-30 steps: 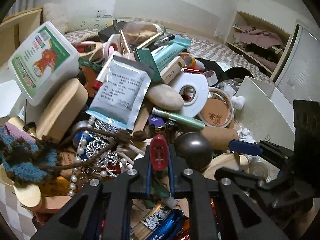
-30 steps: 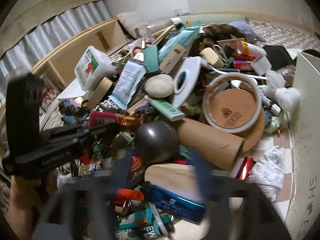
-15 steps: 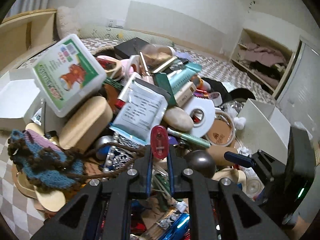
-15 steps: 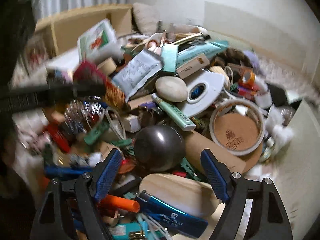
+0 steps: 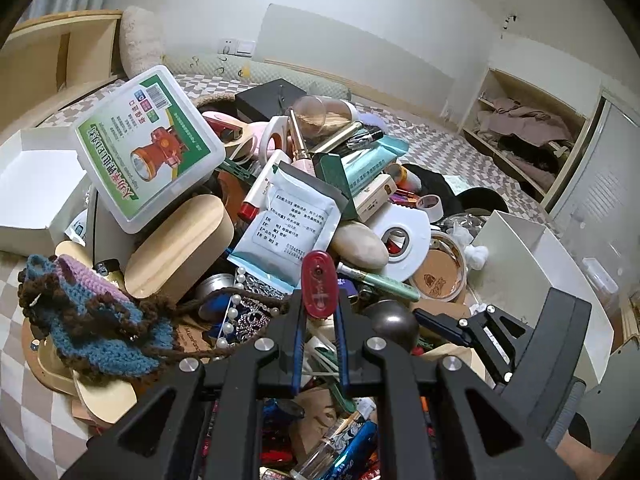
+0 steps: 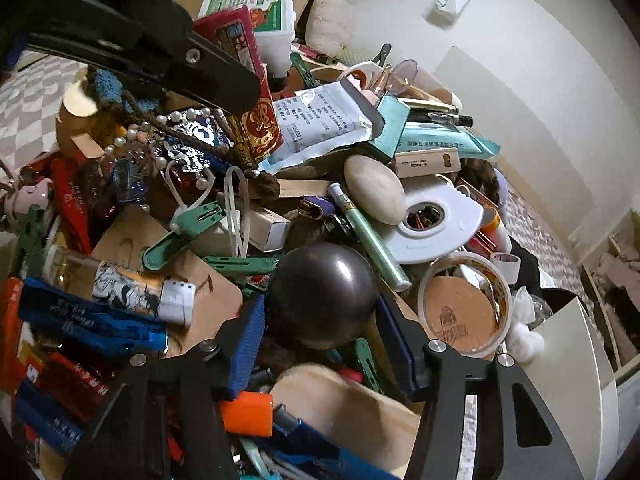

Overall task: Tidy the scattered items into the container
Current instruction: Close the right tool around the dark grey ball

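Observation:
A big pile of scattered items covers the floor. My left gripper [image 5: 319,320] is shut on a flat red packet [image 5: 317,285] and holds it above the pile; the packet [image 6: 244,88] shows red and gold in the right wrist view. My right gripper [image 6: 324,344] is open, its blue pads on either side of a dark metal ball [image 6: 322,296], which also shows in the left wrist view [image 5: 390,322]. The white container [image 5: 540,280] stands at the right of the pile, its rim showing in the right wrist view [image 6: 576,344].
The pile holds a white flashlight box [image 5: 148,148], a wooden oval box [image 5: 180,248], a crochet pouch [image 5: 96,320], a foil sachet [image 5: 292,224], a tape roll [image 5: 400,240], a green pen [image 6: 370,236] and a round lid [image 6: 466,308]. An open white carton [image 5: 36,184] lies left.
My left gripper has lifted up and back with the red packet. My right gripper has moved in low, and its open fingers now flank the dark ball.

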A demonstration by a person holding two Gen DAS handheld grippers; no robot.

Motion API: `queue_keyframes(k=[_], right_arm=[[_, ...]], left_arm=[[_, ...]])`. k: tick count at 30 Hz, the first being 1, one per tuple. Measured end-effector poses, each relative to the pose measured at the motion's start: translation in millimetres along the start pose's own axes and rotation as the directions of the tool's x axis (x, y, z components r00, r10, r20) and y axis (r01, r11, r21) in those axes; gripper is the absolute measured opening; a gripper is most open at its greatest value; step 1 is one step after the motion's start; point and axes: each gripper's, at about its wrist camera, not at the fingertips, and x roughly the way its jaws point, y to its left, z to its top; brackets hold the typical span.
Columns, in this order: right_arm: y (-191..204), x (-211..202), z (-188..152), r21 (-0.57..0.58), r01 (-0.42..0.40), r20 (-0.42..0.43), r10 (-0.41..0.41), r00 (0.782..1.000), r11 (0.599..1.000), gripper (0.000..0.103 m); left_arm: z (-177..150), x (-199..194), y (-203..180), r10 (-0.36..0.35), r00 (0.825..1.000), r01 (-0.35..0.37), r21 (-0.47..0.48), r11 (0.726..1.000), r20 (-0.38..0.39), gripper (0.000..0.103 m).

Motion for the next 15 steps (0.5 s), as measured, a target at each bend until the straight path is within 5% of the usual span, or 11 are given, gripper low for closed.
queue_keyframes(k=[5,15], right_arm=[[-14.4,-1.1,-0.1,0.086,-0.066,0.014,0.065,0.998,0.994,0.057],[-62.0,-16.2,-11.0,0.348,-0.242,0.080,0.228,0.970,0.906,0.056]], left_arm=[[0.0,-0.4,1.7,-0.001,1.000,0.001,-0.006,1.000,0.000,0.014],[-2.4,3.0,-4.8,-0.008,1.000,0.009,0.017,1.000,-0.013,0.014]])
